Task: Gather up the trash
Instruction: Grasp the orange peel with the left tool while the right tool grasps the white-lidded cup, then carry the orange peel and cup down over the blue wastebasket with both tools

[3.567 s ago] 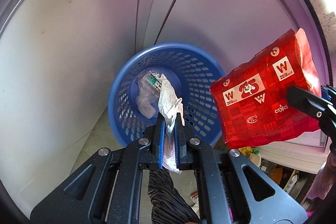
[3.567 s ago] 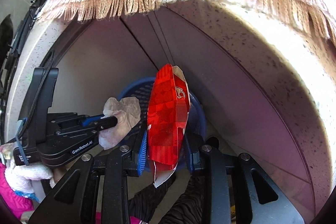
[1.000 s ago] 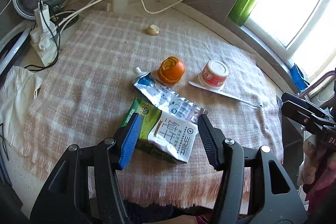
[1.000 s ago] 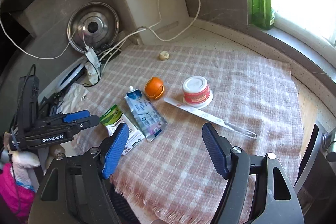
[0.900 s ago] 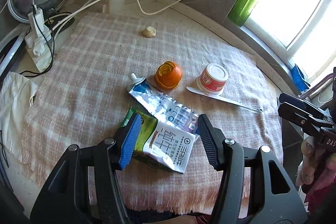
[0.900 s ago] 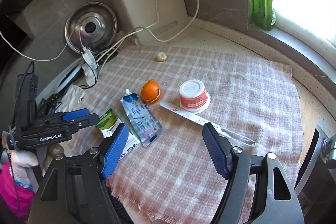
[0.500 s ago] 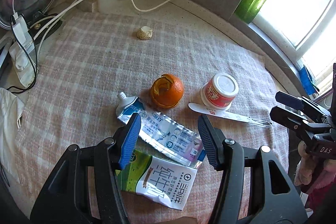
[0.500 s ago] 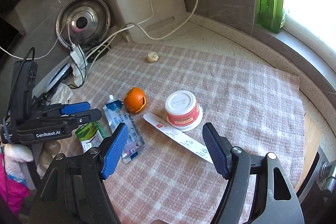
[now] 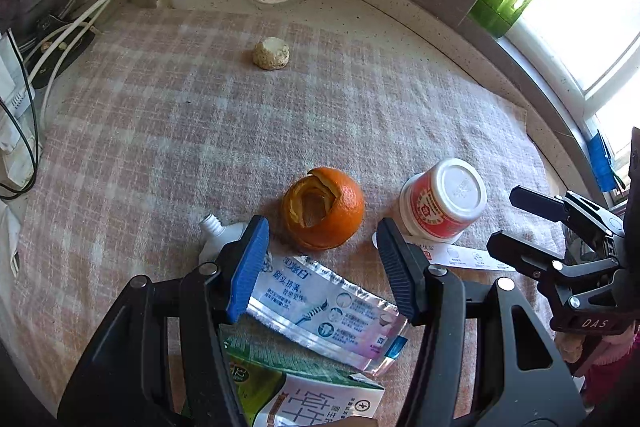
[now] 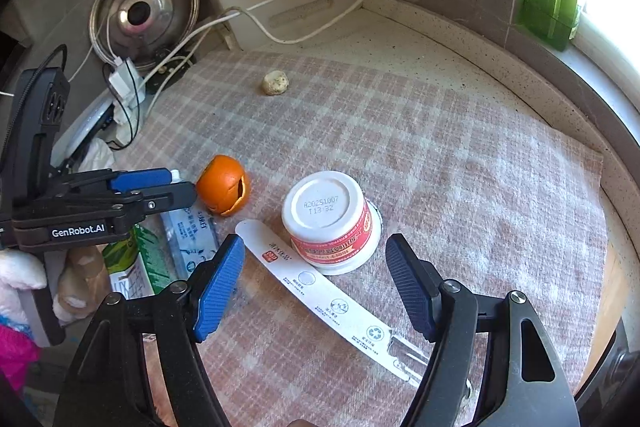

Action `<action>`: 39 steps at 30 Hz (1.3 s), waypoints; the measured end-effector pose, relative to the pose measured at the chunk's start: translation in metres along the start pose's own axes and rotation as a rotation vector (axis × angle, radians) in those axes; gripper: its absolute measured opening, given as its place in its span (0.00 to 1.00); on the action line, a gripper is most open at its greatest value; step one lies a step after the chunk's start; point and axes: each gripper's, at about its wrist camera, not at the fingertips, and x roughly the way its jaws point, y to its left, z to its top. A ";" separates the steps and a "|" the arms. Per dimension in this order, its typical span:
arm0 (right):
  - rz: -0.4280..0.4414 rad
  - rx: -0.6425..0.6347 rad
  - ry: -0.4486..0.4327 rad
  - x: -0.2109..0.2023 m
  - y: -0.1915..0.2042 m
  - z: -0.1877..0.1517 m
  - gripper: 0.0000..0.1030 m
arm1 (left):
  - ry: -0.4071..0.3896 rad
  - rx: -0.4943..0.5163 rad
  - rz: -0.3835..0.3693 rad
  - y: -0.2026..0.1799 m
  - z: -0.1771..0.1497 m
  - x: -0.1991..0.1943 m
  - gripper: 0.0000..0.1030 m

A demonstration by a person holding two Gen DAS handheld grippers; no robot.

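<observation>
Left tongs (image 9: 320,259) gape empty above a flattened silver toothpaste tube (image 9: 320,311); right tongs (image 10: 312,283) (likewise apart) frame an upturned red-and-white plastic cup (image 10: 330,223).

Left tool (image 9: 322,263) open, above toothpaste tube (image 9: 320,311) on checked cloth (image 9: 200,131). Orange peel (image 9: 324,213) just beyond tips; upturned cup (image 9: 444,203) to its right. Green carton (image 9: 304,399) nearest. Right tool (image 9: 520,223) at right edge, empty.
</observation>
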 end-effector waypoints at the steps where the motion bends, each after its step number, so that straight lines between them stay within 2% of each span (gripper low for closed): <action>1: -0.001 -0.005 0.004 0.003 -0.001 0.001 0.71 | 0.006 0.000 0.001 -0.001 0.001 0.003 0.56; 8: -0.010 -0.032 0.036 0.024 -0.004 0.006 0.71 | 0.041 0.017 0.041 -0.005 0.007 0.025 0.56; 21: -0.021 -0.071 0.060 0.045 -0.002 0.012 0.70 | 0.071 -0.009 0.016 -0.008 0.015 0.053 0.53; 23: -0.026 -0.079 0.059 0.046 -0.002 0.012 0.69 | 0.069 -0.010 0.017 -0.007 0.014 0.053 0.51; 26: -0.034 -0.083 0.066 0.049 -0.002 0.013 0.60 | 0.064 -0.018 0.013 -0.003 0.013 0.053 0.50; 31: -0.034 -0.076 0.049 0.046 -0.002 0.014 0.59 | 0.048 -0.031 0.021 0.008 0.009 0.045 0.49; 39: -0.046 -0.045 -0.028 0.022 -0.007 0.024 0.59 | -0.002 -0.040 0.014 0.013 0.012 0.017 0.49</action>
